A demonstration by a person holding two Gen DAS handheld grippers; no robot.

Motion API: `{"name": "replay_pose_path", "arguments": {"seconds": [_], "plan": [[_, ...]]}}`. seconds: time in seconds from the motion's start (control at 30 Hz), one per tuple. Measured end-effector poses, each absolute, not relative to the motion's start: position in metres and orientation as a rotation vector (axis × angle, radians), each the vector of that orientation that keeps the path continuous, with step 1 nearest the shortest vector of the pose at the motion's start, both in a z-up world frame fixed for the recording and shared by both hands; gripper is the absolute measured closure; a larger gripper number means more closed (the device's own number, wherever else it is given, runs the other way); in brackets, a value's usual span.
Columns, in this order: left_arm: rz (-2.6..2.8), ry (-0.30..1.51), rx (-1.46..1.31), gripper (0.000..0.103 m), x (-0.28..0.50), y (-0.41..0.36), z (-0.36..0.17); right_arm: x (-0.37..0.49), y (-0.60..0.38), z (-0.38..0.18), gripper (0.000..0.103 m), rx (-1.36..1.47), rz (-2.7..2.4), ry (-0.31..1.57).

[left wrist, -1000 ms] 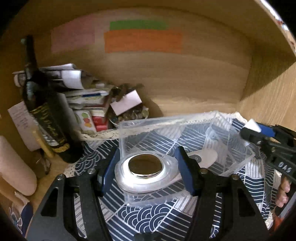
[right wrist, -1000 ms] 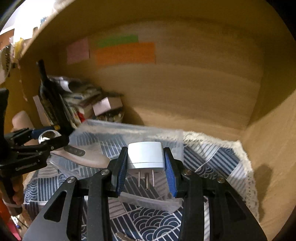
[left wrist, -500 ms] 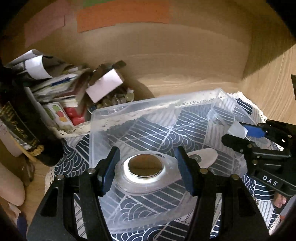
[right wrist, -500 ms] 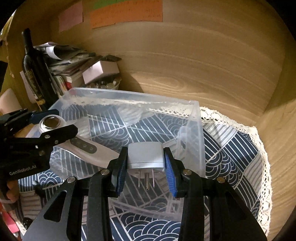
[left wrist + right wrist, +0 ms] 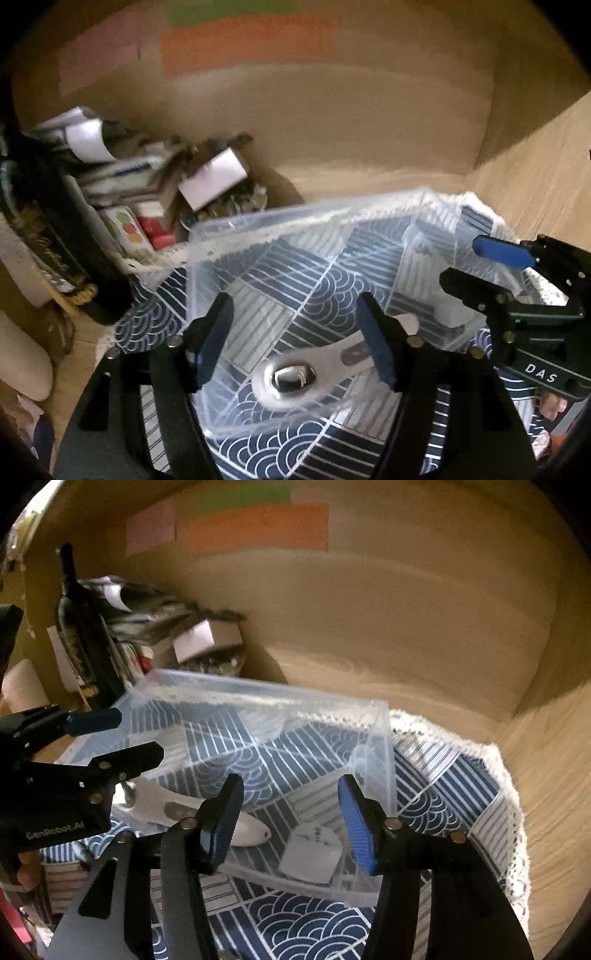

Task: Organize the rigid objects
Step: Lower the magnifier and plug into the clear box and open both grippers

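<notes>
Clear bin open at top; entry from above unobstructed. Bin floor: white handheld device at near left, white plug adapter at near right; bare floor toward bin's far wall. Left of bin: dark bottle and stacked boxes, packed close. Right of bin: bare cloth, then wooden side wall.

Surface: wooden shelf, light grain, with wooden back and side walls.
Cloth: 1 blue-and-white patterned cloth with a lace edge, spread flat on the shelf floor.
On the cloth: 1 clear plastic bin.
Left corner: 1 dark bottle standing upright, beside a pile of papers and small boxes.
Bottle and bin: near, apart.
</notes>
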State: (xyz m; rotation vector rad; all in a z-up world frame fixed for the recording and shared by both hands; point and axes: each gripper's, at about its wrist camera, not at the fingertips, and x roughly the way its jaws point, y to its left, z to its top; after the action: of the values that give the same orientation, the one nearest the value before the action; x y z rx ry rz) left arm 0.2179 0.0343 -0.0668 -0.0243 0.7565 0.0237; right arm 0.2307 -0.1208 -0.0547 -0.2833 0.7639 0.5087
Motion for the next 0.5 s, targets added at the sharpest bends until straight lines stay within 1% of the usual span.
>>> {"name": "replay_pose_path", "arguments": {"seconds": [0.07, 0.1, 0.13, 0.2, 0.27, 0.33, 0.5], "plan": [[0.025, 0.728, -0.028, 0.026, 0.207, 0.036, -0.056, 0.223, -0.123, -0.046, 0.049, -0.272, 0.512, 0.740], [0.024, 0.712, -0.032, 0.019, 0.201, 0.038, -0.050, 0.219, -0.125, -0.041, 0.043, -0.266, 0.515, 0.730], [0.025, 0.698, -0.037, 0.013, 0.195, 0.039, -0.046, 0.213, -0.126, -0.036, 0.040, -0.261, 0.512, 0.712], [0.039, 0.667, -0.044, 0.008, 0.180, 0.043, -0.038, 0.200, -0.129, -0.028, 0.039, -0.264, 0.510, 0.683], [0.044, 0.652, -0.044, 0.006, 0.167, 0.046, -0.032, 0.189, -0.131, -0.023, 0.037, -0.263, 0.504, 0.666], [0.049, 0.653, -0.049, 0.003, 0.155, 0.051, -0.031, 0.177, -0.135, -0.019, 0.029, -0.254, 0.500, 0.649], [0.069, 0.711, -0.047, 0.002, 0.130, 0.058, -0.047, 0.150, -0.146, -0.019, 0.027, -0.238, 0.484, 0.627]]}}
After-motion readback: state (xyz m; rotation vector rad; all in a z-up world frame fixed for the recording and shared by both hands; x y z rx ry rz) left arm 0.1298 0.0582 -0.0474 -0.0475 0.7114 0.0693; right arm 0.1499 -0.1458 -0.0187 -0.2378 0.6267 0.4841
